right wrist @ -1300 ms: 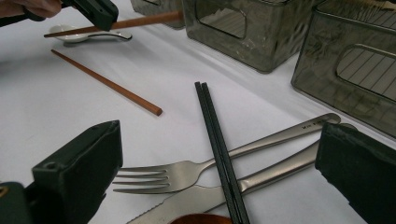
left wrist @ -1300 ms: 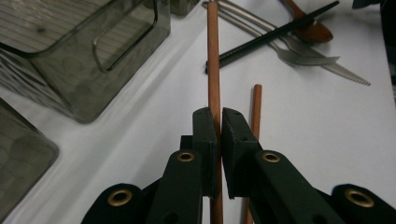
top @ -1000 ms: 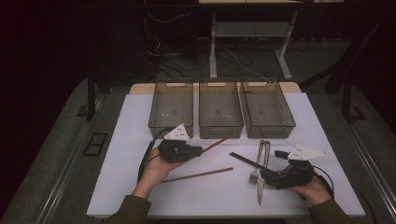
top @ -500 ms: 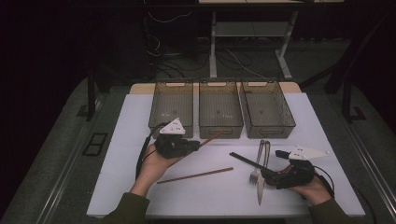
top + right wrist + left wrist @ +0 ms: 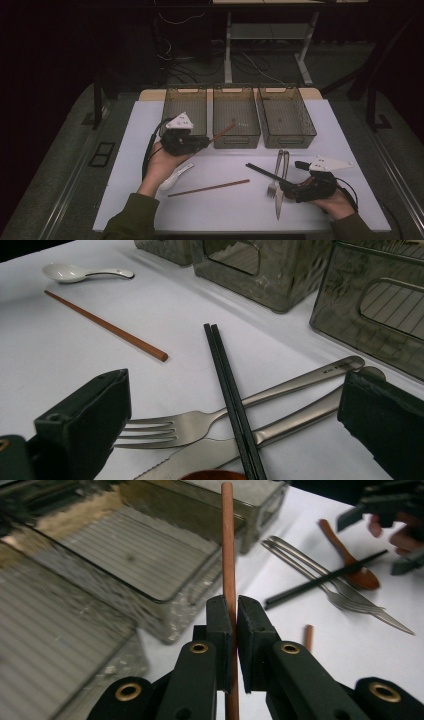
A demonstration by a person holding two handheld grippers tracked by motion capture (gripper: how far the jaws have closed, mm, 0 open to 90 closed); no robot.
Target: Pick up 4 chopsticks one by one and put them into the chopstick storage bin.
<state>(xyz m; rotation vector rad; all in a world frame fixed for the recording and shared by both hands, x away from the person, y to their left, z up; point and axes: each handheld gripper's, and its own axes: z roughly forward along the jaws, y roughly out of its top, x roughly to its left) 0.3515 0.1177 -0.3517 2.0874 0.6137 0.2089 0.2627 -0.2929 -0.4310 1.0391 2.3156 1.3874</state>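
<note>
Item 1: brown chopstick, clamped between the closed jaws of my left gripper. In the high view its long axis runs diagonally, free end pointing up and to the right, tip over the near wall of the middle bin. It is lifted off the table. In the left gripper view the stick runs straight out between the 2 pads.

Item 2: white spoon, lying on the table under my left hand.

Item 3: second brown chopstick, flat on the table, long axis nearly left to right, right end slightly farther from me.

Item 4: 3 clear bins in a row at the far edge. Left bin: I cannot tell its contents. Middle bin: a few small pale specks on its floor. Right bin: a small dark speck on its floor.

Item 5: pair of black chopsticks, laid across the fork and knife.

Item 6: my right gripper, jaws apart and holding nothing. In the right gripper view the fork, knife and black chopsticks lie between its spread jaws; a brown spoon bowl shows at the bottom edge.
</note>
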